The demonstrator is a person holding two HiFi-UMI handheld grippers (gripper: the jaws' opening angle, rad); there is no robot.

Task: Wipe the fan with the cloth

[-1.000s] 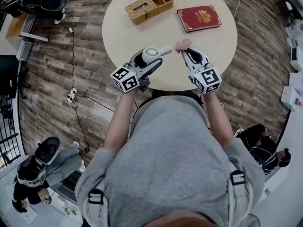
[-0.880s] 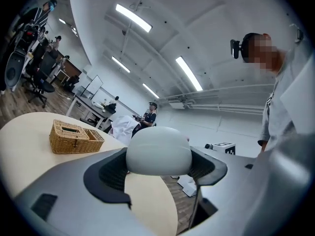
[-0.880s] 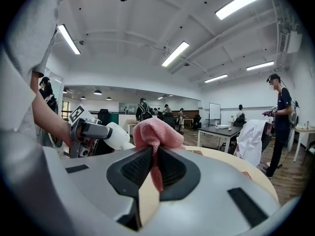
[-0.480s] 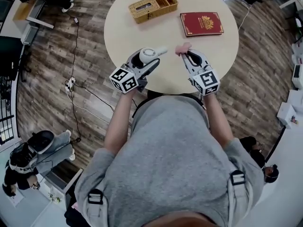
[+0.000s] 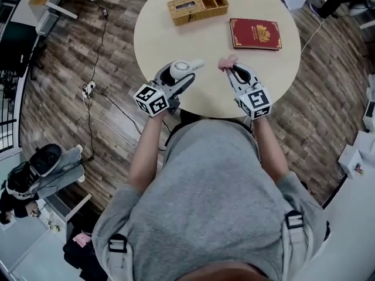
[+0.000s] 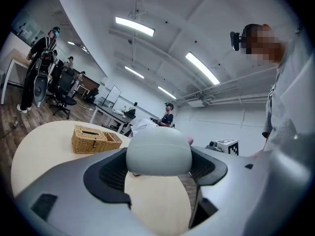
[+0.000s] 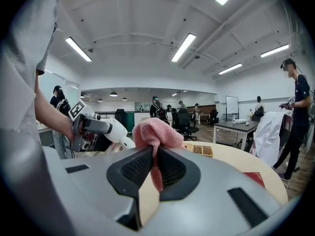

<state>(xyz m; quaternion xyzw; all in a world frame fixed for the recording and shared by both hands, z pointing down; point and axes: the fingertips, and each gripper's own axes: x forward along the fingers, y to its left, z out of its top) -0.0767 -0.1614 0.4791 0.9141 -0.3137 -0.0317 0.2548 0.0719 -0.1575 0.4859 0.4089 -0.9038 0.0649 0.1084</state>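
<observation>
My left gripper (image 5: 177,76) is shut on a small white hand fan (image 5: 183,68) and holds it above the near part of the round table (image 5: 205,45). In the left gripper view the fan's rounded white body (image 6: 158,154) fills the space between the jaws. My right gripper (image 5: 232,70) is shut on a pink cloth (image 5: 227,62), which bunches above the jaws (image 7: 156,134). The cloth sits a short way to the right of the fan's tip, apart from it. From the right gripper view the fan (image 7: 110,130) shows at the left.
A wicker basket (image 5: 197,6) with compartments stands at the table's far side, and a red book (image 5: 255,34) lies to its right. Cables (image 5: 96,92) run over the wooden floor at the left. People and office desks show in the background.
Both grippers keep their holds and stay close together over the table. The head camera has shifted, so the table sits slightly to the right in the view.
</observation>
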